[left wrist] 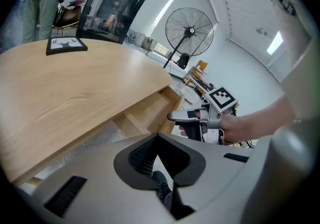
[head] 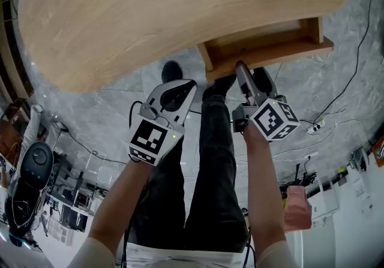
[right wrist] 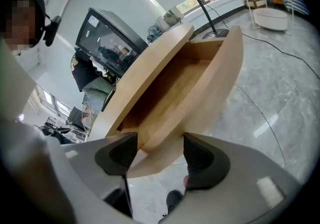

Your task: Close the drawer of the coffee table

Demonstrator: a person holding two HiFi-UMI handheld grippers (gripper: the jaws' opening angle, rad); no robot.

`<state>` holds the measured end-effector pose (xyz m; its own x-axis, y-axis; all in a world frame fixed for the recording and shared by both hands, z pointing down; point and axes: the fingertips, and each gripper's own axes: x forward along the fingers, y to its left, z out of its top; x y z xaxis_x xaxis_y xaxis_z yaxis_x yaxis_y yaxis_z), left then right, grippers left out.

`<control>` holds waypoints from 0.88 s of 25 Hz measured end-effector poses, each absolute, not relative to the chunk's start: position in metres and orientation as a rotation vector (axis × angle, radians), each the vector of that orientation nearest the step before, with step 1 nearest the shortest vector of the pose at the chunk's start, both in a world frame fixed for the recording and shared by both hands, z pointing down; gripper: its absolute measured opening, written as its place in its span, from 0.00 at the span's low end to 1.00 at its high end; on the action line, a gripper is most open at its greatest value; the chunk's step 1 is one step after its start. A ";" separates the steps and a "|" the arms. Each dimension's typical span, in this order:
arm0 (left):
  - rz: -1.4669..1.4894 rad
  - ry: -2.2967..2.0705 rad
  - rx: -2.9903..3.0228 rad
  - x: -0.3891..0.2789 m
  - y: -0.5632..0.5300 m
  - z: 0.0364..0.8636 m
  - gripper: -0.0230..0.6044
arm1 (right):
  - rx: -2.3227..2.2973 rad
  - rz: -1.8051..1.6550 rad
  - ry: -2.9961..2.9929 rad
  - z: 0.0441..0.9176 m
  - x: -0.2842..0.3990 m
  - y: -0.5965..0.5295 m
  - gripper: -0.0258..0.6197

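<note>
Pale wood drawer (right wrist: pixel 200 97) of the oval wooden coffee table (head: pixel 138 15) stands open, its front panel just ahead of your right gripper (right wrist: pixel 155 155), whose jaws are apart and hold nothing. Your left gripper (left wrist: pixel 159 140) is closed and empty. You look lined up for the push: next, press the panel squarely inward.

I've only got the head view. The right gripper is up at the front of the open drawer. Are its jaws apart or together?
Observer: Apart. In the right gripper view the right gripper has its jaws open, with the edge of the drawer front between them. I can't tell whether the pads touch it.
Operator: And the left gripper's jaws?
Observer: In its own view the left gripper is shut, tips together, with nothing between them.
Operator: Is anything inside the drawer?
Observer: The part of the drawer that the right gripper view looks into is bare wood.
</note>
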<state>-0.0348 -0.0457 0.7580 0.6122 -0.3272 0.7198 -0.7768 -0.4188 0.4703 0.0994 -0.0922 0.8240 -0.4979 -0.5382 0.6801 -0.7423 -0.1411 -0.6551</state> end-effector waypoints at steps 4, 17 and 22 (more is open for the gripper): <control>0.676 -0.881 1.988 -0.036 -0.044 0.762 0.05 | 1.434 1.670 -1.954 0.825 0.095 -0.101 0.50; 0.647 -0.904 1.966 -0.027 -0.042 0.765 0.05 | 1.257 1.565 -2.068 0.815 0.079 -0.122 0.59; 0.638 -0.934 1.965 -0.032 -0.046 0.765 0.05 | 1.226 1.520 -2.105 0.813 0.071 -0.135 0.60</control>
